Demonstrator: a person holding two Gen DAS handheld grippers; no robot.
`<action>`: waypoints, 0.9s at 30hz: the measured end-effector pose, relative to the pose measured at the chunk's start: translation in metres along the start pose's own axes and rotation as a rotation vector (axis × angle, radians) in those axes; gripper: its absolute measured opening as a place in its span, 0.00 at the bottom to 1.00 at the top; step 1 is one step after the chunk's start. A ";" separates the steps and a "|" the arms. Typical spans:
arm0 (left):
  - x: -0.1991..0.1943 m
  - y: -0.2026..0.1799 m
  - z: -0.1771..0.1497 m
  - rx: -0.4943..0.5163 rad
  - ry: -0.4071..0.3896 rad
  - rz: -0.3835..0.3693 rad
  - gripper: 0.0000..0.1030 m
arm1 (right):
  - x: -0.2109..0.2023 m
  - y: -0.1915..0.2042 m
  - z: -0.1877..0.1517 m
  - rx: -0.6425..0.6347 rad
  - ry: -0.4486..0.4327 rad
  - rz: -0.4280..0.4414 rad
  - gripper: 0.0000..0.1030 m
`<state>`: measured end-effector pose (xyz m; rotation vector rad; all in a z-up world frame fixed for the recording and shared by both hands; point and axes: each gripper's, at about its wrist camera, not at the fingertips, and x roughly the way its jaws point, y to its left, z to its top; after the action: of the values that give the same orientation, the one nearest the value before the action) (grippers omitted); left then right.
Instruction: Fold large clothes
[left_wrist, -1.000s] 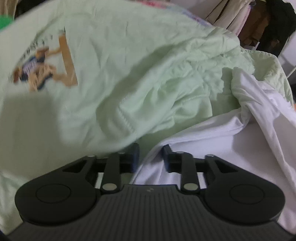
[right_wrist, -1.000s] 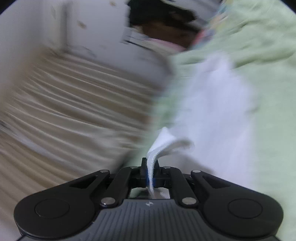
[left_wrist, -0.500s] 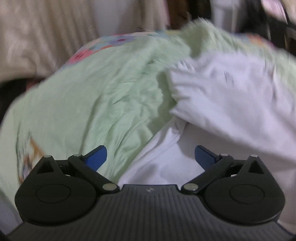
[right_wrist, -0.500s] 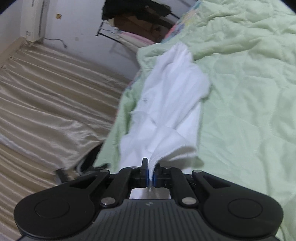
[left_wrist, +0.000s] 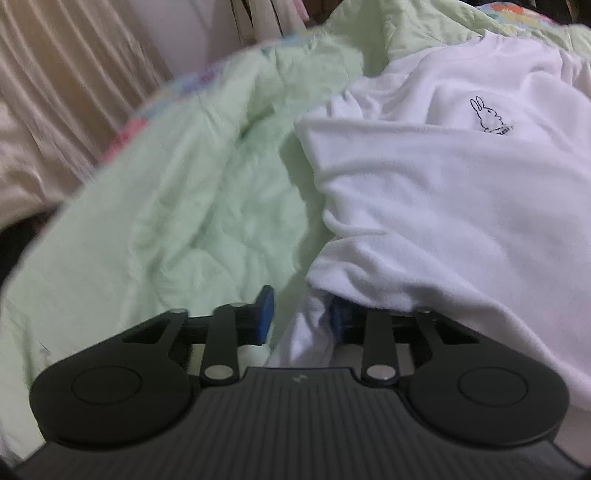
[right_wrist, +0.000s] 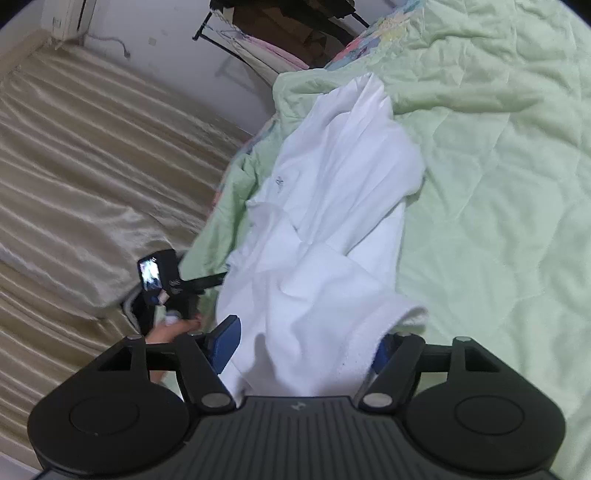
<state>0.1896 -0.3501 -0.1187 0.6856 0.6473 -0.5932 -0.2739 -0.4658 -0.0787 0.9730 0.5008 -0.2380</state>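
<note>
Garment: white T-shirt (left_wrist: 443, 206), a soft matt knit with a small black rabbit outline (left_wrist: 489, 116) on the chest, lies rumpled on the pale green quilt (left_wrist: 177, 206); the right wrist view shows it doubled over itself in loose, uneven layers.
Left claw: your left gripper (left_wrist: 301, 314) stands with its jaws apart, a bunched white edge lying between them and a layer draped over the right finger; nothing is clamped.
Right claw: your right gripper (right_wrist: 306, 347) is spread wide, cloth lying slack across the gap, not pinched.
Risk, grip: close now and you may catch several layers at once, or only a wrinkle, since the edges are buried in bunching.
Risk, surface: the quilt is puffy and creased, so the shirt may drag it along or settle crooked.
Risk, shape: limp knit sags and slides; a fold laid over these ridges would likely come out lopsided.
</note>
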 end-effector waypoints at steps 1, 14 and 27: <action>-0.003 0.009 0.003 -0.050 -0.019 0.031 0.10 | 0.001 0.004 0.002 -0.040 -0.011 -0.014 0.18; -0.012 0.110 -0.036 -0.456 0.057 0.020 0.78 | 0.023 0.038 -0.002 -0.200 0.122 -0.074 0.04; -0.101 0.159 -0.138 0.124 0.244 0.241 1.00 | -0.066 0.043 -0.043 -0.190 0.326 -0.034 0.54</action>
<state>0.1846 -0.1214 -0.0698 0.9469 0.7450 -0.3307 -0.3264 -0.4081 -0.0337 0.8203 0.8234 -0.0590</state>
